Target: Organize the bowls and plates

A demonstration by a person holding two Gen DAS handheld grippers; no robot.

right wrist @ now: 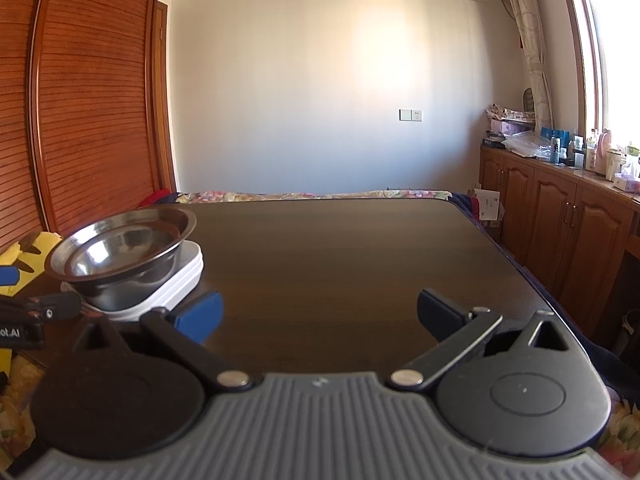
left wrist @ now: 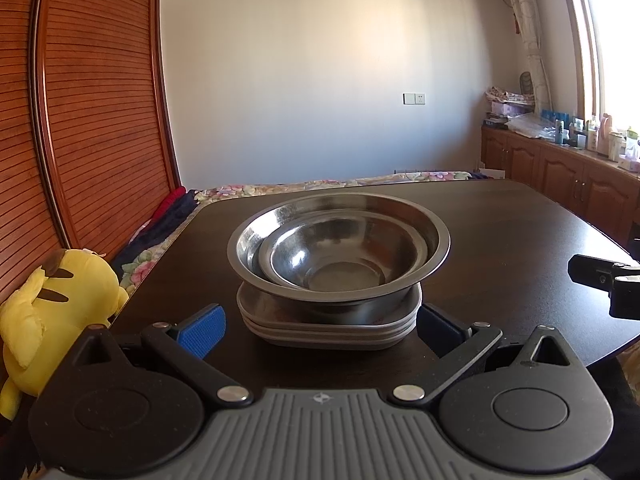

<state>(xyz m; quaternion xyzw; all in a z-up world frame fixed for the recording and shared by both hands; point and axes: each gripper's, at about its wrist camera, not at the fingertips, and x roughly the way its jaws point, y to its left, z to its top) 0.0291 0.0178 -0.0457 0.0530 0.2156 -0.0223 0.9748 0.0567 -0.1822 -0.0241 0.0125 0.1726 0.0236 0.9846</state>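
Observation:
A small steel bowl (left wrist: 332,258) nests inside a larger steel bowl (left wrist: 434,236), and both rest on a stack of grey square plates (left wrist: 332,330) on the dark table (left wrist: 500,232). My left gripper (left wrist: 320,326) is open, its blue fingers flanking the near edge of the plate stack without touching it. In the right wrist view the same bowls (right wrist: 124,248) and plates (right wrist: 188,276) sit at the left. My right gripper (right wrist: 320,312) is open over bare table (right wrist: 340,260), nothing between its fingers. The left gripper's body (right wrist: 36,312) shows at the left edge.
A yellow plush toy (left wrist: 60,312) leans at the table's left edge. Behind the table lies a bed with a floral cover (left wrist: 320,186). Wooden cabinets (right wrist: 560,232) with bottles on top run along the right wall. The right gripper's body (left wrist: 608,284) shows at the right edge.

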